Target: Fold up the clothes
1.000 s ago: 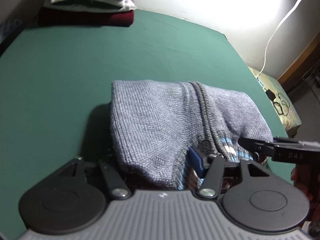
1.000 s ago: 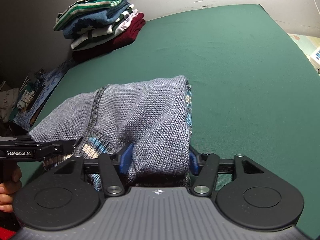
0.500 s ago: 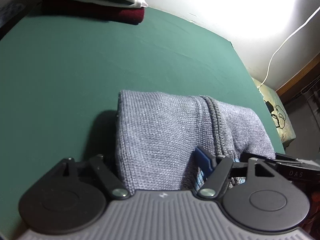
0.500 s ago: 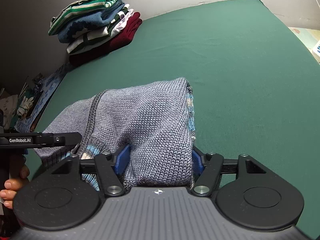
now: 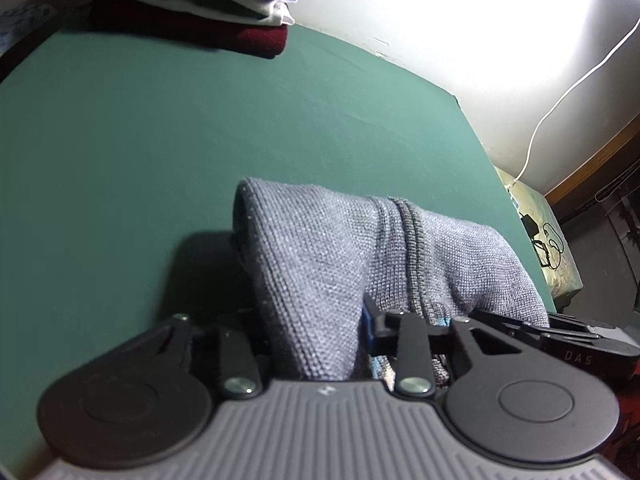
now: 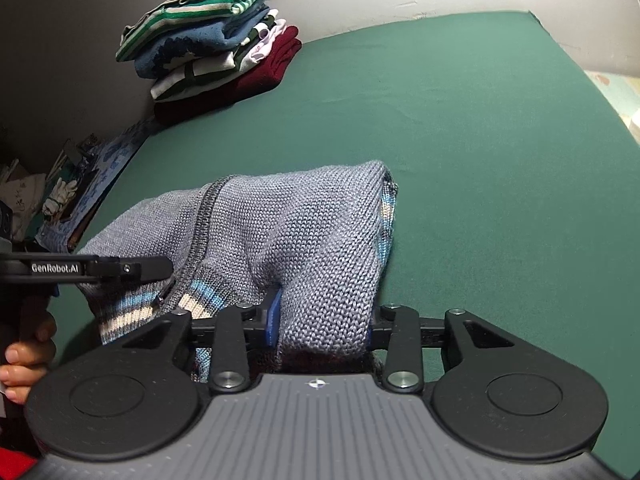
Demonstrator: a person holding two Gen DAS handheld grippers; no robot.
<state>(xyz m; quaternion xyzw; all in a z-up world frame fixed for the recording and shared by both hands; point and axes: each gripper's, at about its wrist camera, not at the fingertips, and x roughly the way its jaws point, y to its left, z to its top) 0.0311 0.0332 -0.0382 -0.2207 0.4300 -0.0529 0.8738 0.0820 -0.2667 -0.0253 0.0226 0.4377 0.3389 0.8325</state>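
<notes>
A grey knit sweater (image 5: 320,248) with blue and cream striped trim lies folded in a bundle on the green surface (image 5: 120,140). Its near left end runs up between the jaws of my left gripper (image 5: 316,320), which are closing and squeezing the fabric. In the right wrist view the sweater (image 6: 280,220) bunches the same way between the jaws of my right gripper (image 6: 324,312), also closing with the blue pads pressed into the knit. One finger (image 6: 132,269) of the left gripper shows from the side, with a hand (image 6: 24,356) below it.
A stack of folded clothes (image 6: 216,48) stands at the far left corner, a dark red piece at the bottom. Beyond the sweater stretches the green surface (image 6: 480,120). A white cable (image 5: 560,100) hangs at the right wall. Clutter (image 6: 60,192) lies past the left edge.
Both pairs of jaws have drawn in from wide to narrow, pinching the sweater's near edge into a tighter bunch. Neither hand has shifted much.
</notes>
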